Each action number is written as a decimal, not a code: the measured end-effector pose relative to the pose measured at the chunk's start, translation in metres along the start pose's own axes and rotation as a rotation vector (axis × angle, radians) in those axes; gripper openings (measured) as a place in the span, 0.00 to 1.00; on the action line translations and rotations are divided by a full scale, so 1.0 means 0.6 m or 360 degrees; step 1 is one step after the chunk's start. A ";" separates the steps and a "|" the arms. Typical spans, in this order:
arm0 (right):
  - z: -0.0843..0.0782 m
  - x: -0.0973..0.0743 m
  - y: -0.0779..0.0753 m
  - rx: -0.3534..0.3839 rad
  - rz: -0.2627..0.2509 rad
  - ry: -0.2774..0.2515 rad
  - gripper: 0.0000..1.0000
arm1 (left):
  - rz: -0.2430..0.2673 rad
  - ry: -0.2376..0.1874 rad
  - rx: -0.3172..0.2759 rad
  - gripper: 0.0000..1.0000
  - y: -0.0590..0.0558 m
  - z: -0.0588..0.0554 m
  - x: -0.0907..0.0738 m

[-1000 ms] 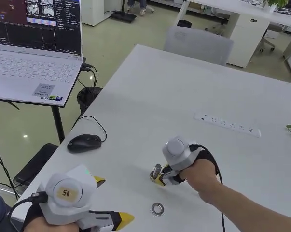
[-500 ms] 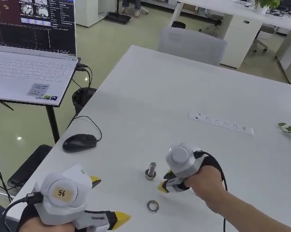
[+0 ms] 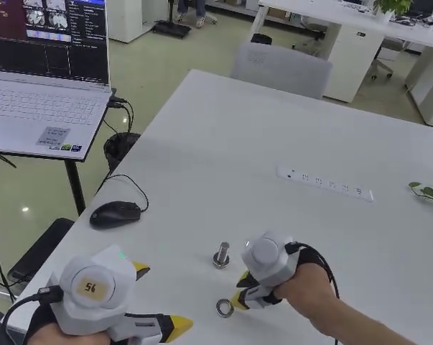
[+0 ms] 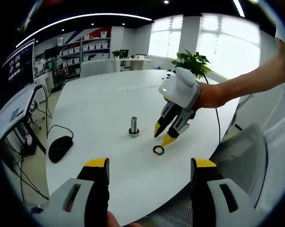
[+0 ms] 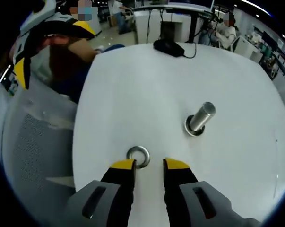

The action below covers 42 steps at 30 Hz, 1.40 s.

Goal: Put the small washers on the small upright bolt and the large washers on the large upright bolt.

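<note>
At the near left edge of the white desk (image 3: 223, 136), the left claw (image 3: 161, 298), grey with yellow tips, hangs idle. Its jaws are spread wide and hold nothing. Beyond it a black computer mouse (image 3: 115, 213) rests on the desk.

Toward the middle stands a short upright steel bolt (image 3: 221, 254). A metal ring circles its base. I cannot tell whether that ring is the bolt's own head or a washer already seated.

Just in front of the bolt, nearer the person, a silver ring-shaped washer (image 3: 225, 308) lies flat on the desk. To the right of it, the right claw (image 3: 239, 290) angles down with its yellow tips just beside the washer. In the right gripper view the jaws stand a little apart, gripping nothing, and the washer (image 5: 138, 156) sits just ahead of the left tip.

The step in hand appears to be picking up this washer. A thin ring lying flat on a smooth desk will likely slide if pushed. It would be safer to lower the tips until they straddle one side of the rim, one jaw in the hole and one outside, then close gently. After that, lift it straight up, centre the hole over the bolt's top, and only then release.
</note>
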State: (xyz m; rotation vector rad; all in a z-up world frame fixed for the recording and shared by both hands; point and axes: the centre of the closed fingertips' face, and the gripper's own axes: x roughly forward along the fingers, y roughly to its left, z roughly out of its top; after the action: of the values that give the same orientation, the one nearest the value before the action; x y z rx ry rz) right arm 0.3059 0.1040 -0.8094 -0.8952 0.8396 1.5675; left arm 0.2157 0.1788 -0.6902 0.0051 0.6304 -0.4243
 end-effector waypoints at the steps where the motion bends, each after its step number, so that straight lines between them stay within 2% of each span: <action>1: 0.003 0.001 0.009 -0.0027 0.0030 -0.0002 0.24 | -0.0001 0.0000 -0.0002 0.70 0.000 0.000 0.000; 2: 0.005 0.005 0.020 -0.0103 0.0081 0.0003 0.24 | -0.0001 0.0001 -0.0002 0.70 -0.001 0.000 0.000; 7: -0.012 0.016 0.023 -0.0333 0.0097 0.0128 0.25 | -0.0003 0.0000 0.0001 0.70 -0.002 0.001 -0.002; 10: -0.006 0.019 0.024 -0.0353 0.0118 0.0100 0.25 | 0.0000 0.0002 0.0001 0.70 -0.002 0.001 -0.003; 12: -0.006 0.019 0.022 -0.0356 0.0124 0.0107 0.25 | 0.0004 0.0004 0.0000 0.70 0.000 0.000 -0.005; 15: -0.010 0.021 0.016 -0.0418 0.0122 0.0153 0.28 | 0.0006 0.0005 -0.0001 0.70 0.001 0.000 -0.005; 20: -0.014 0.023 0.018 -0.0515 0.0151 0.0178 0.31 | 0.0001 0.0006 0.0002 0.70 0.000 0.002 -0.003; 33: -0.009 0.025 0.020 -0.0676 0.0225 0.0185 0.33 | -0.0019 0.0004 0.0012 0.70 -0.004 0.009 0.005; 40: -0.003 0.030 0.031 -0.0688 0.0237 0.0148 0.25 | -0.0024 0.0006 0.0004 0.70 -0.008 0.004 0.008; 42: -0.002 0.030 0.030 -0.0633 0.0232 0.0135 0.24 | -0.0024 0.0009 0.0005 0.70 -0.009 0.004 0.008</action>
State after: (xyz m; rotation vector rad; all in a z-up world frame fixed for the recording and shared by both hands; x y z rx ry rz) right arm 0.2862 0.1083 -0.8245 -1.2124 0.6730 1.8737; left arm 0.2182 0.1720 -0.6904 0.0043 0.6355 -0.4399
